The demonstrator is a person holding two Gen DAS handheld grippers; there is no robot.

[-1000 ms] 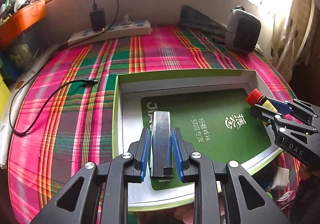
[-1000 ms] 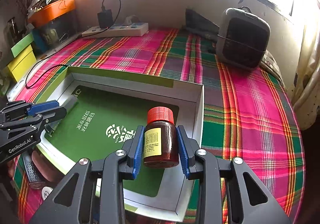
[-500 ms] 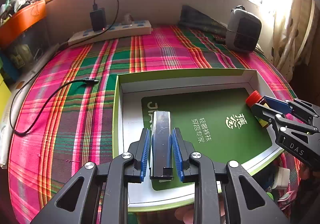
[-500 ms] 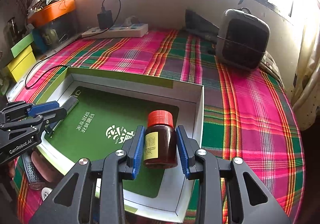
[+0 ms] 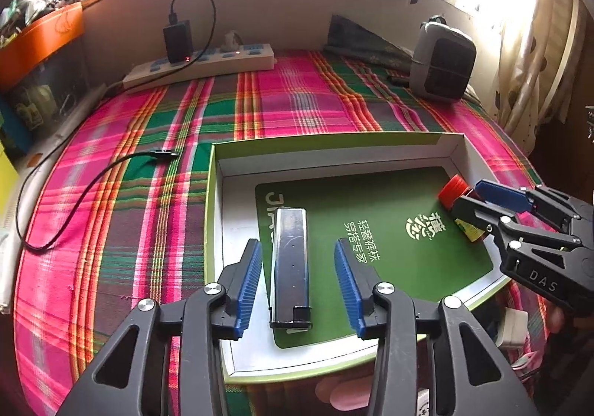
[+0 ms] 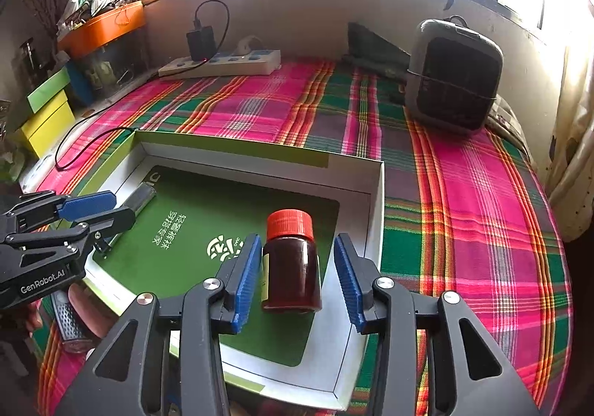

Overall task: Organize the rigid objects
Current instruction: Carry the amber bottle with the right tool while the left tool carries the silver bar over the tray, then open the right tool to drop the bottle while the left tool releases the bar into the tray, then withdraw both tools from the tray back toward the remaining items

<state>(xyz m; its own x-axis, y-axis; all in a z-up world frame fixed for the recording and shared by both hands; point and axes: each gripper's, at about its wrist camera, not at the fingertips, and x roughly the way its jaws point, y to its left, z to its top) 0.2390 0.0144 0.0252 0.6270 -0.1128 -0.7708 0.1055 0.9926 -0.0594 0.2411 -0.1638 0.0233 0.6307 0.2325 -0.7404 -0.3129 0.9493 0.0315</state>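
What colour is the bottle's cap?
Red-orange; the cap shows best in the right wrist view.

left claw: "GenRobot.AI" | right claw: "DAS" | box: "轻奢裤袜 穿搭专家"

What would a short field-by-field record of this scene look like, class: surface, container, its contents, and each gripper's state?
surface: plaid cloth
container: shallow box, green card inside
contents: black bar lying flat; red-capped bottle upright
left gripper: just opened, pads clear of the bar
right gripper: just opened, bottle between the jaws, right pad clear
behind: power strip, small heater
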